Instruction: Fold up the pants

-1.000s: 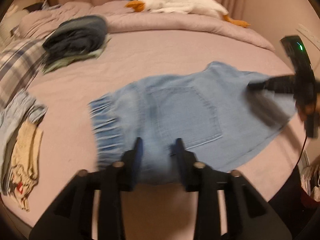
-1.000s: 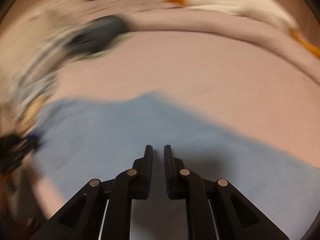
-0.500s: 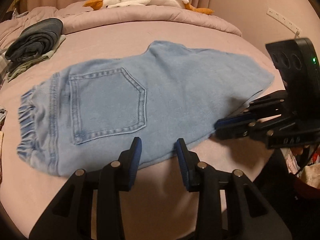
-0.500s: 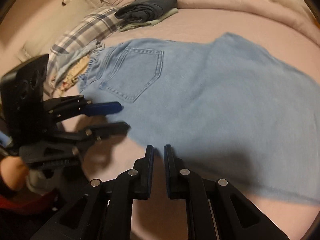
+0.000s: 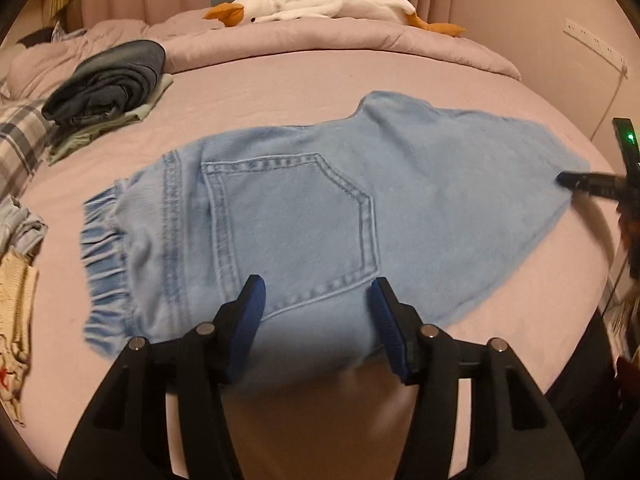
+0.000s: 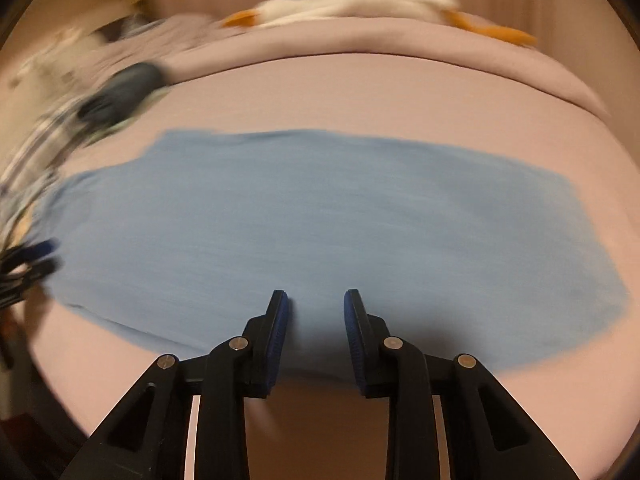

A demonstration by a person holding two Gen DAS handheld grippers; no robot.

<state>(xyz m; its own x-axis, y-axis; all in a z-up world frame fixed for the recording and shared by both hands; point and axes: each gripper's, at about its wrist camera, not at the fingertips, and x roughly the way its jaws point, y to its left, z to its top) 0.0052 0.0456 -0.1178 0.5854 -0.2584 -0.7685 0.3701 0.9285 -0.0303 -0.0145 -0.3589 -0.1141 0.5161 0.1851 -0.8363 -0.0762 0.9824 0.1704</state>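
Item one: light-blue denim pants [image 5: 304, 216], laid flat across the pink bedsheet [image 5: 280, 80], elastic waistband at the left, back pocket [image 5: 292, 232] facing up.

Item two: our left gripper [image 5: 316, 300], jaws spread wide over the near edge of the pants just below the pocket, gripping nothing.

Item three: our right gripper [image 6: 316, 308], jaws parted at a moderate gap over the near hem, nothing between them; this view is motion-blurred.

Item four: folded dark clothes [image 5: 112, 80] stacked at the far left.

Item five: white goose plush [image 5: 320, 4] on the pink duvet at the head of the bed.
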